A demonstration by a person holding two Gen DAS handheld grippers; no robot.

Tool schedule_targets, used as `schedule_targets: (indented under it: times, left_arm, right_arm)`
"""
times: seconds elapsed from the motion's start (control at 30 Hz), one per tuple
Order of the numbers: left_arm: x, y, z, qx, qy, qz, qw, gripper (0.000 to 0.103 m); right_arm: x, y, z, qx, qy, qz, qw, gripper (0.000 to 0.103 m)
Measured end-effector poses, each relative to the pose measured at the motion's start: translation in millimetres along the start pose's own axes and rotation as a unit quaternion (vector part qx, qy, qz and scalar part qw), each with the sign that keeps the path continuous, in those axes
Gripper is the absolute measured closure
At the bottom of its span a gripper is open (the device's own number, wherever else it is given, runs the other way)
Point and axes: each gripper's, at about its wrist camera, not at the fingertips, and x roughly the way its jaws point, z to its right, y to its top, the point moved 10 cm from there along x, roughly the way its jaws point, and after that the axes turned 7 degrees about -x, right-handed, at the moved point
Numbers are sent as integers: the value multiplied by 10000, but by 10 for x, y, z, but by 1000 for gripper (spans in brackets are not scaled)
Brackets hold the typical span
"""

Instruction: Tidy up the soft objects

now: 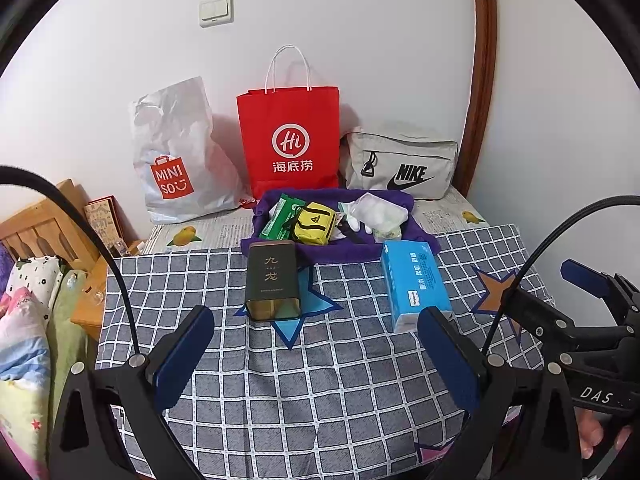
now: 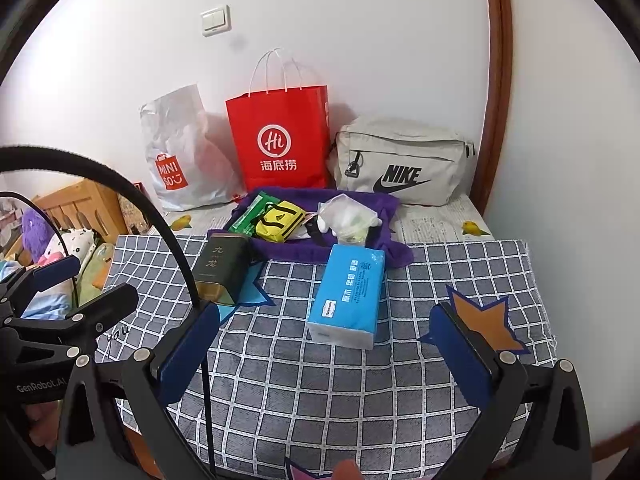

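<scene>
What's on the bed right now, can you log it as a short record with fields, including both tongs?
surface: grey checked cloth with star patches
front items: dark green rectangular tea tin lying at left; blue plastic tissue pack at right
on purple towel: green packet, yellow zip pouch, white plastic-wrapped bundle
against wall: white plastic Miniso bag, red paper bag, grey Nike bag
left tongs: open, empty
right tongs: open, empty

Near half of the checked cloth (image 1: 320, 380) lies bare, open to approach; black tea tin (image 1: 273, 282) and blue tissue pack (image 1: 416, 284) stand apart, a clear lane between; behind them the purple towel (image 1: 344, 250) heap, backed by the red paper bag (image 1: 290, 140) and Nike pouch (image 1: 400, 162) against the wall.
</scene>
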Motion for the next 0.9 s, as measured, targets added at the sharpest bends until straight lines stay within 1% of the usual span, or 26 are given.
schedule_targets:
  times: [0.9]
  left_arm:
    - [-11, 23, 17, 16, 29, 5, 10000, 0]
  right_arm:
    - [3, 28, 10, -20, 9, 12, 10000, 0]
